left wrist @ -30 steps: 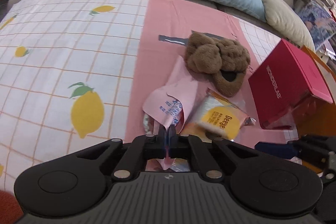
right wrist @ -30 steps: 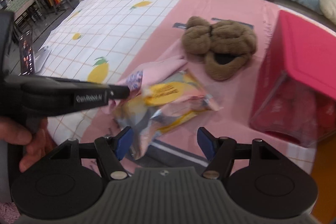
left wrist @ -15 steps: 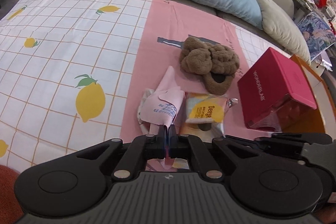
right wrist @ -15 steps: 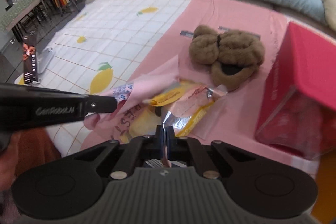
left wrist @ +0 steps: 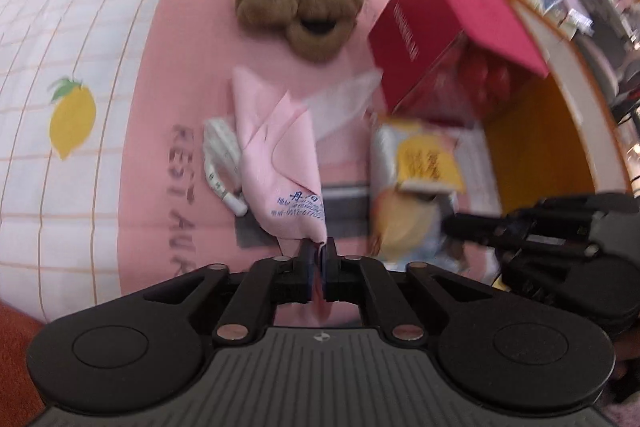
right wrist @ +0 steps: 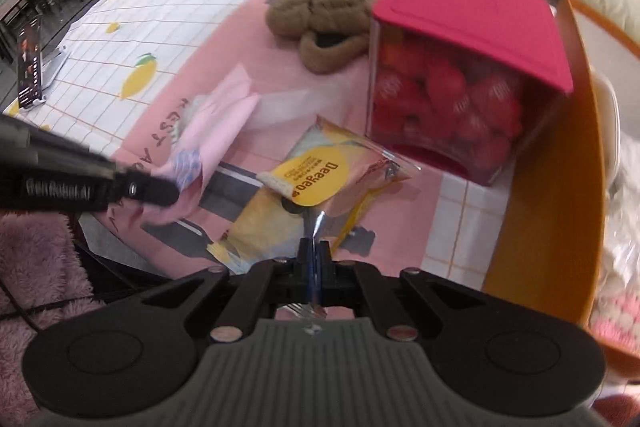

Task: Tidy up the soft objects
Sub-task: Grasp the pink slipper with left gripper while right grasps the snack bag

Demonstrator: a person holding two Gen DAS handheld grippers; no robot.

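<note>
The left gripper (left wrist: 319, 251) is pinching a corner of the pink cloth (left wrist: 276, 151), its fingers clamped on the fabric, which is draping over the lemon-print tablecloth (left wrist: 80, 39). Just right, the right gripper (right wrist: 315, 254) is clenching the foil edge of the yellow snack packet (right wrist: 316, 179) (print blurred). Beyond, brown plush slippers (right wrist: 320, 23) are lying beside the red-lidded box (right wrist: 468, 67).

Snack packet (right wrist: 320, 183): glossy plastic film
Pink cloth (left wrist: 280, 155): matt fabric
Brown slippers (left wrist: 300, 7): fuzzy plush
Gripper bodies: matt black plastic
</note>
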